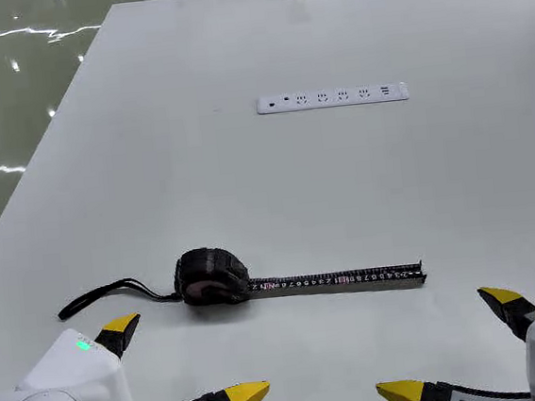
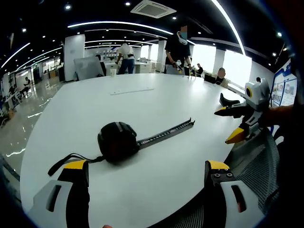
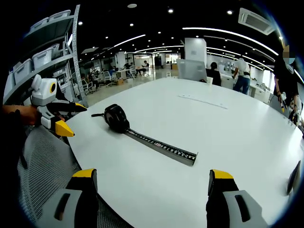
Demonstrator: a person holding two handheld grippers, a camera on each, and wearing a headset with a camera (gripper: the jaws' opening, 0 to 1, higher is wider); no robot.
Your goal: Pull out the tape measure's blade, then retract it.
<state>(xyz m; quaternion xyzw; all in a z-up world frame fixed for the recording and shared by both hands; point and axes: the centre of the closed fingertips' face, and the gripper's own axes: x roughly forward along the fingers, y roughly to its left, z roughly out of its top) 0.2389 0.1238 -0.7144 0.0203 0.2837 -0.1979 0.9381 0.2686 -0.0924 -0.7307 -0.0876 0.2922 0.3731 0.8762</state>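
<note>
A white table [image 1: 247,183] is seen, with a white power strip [image 1: 332,97] lying flat on it. The black tape measure [image 1: 211,276] is placed on the side of the power strip nearer to the person, well apart from it. Its blade [image 1: 337,280] is pulled out and laid flat on the table, running from the case toward the right, about in line with the power strip's long side. A black strap [image 1: 101,297] is trailed out from the other side of the case.

The left gripper [image 1: 181,360] is held nearer to the person than the tape measure is, so it is even farther from the power strip. Its jaws are spread wide and nothing is held in them. The right gripper [image 1: 443,345] is held just as far from the power strip, near the end of the blade but not touching it. Its jaws are spread wide too, and nothing is held.

The first part of the job looks done, since the blade is out. The second part is judged to be left: the blade is not yet drawn back into the case. For that, the case will likely need to be gripped or its lock let go.
</note>
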